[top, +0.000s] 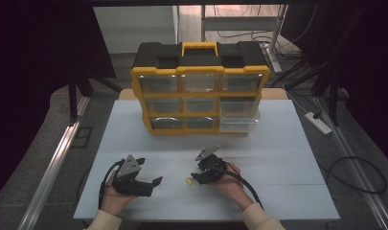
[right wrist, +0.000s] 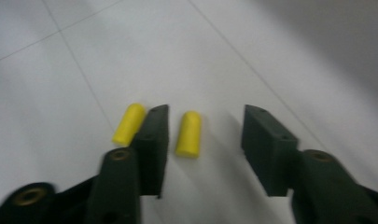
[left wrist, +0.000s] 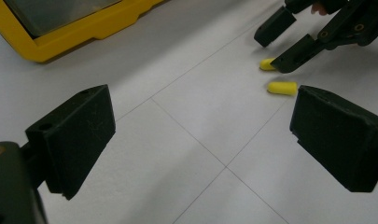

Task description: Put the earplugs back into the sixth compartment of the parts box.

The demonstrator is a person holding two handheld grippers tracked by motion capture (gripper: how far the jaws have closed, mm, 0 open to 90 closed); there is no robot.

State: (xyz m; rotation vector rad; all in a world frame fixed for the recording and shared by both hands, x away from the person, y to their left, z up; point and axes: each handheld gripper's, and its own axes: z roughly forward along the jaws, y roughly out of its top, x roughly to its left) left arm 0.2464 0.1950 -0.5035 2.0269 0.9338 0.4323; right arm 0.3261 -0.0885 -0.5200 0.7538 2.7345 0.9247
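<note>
The right gripper is tipped down to the table, jaws partly open around 1 yellow earplug. The plug lies between the jaws, near the left jaw, and neither pad presses on it. A 2nd earplug lies just outside that same jaw, perhaps touching it; the blur leaves that unsettled. In the left gripper view both plugs lie close together by the right gripper's tips. The left gripper rests in the left hand on the table, well apart from the plugs, jaws wide with nothing between them. A yellow organizer stands farther back.
</note>
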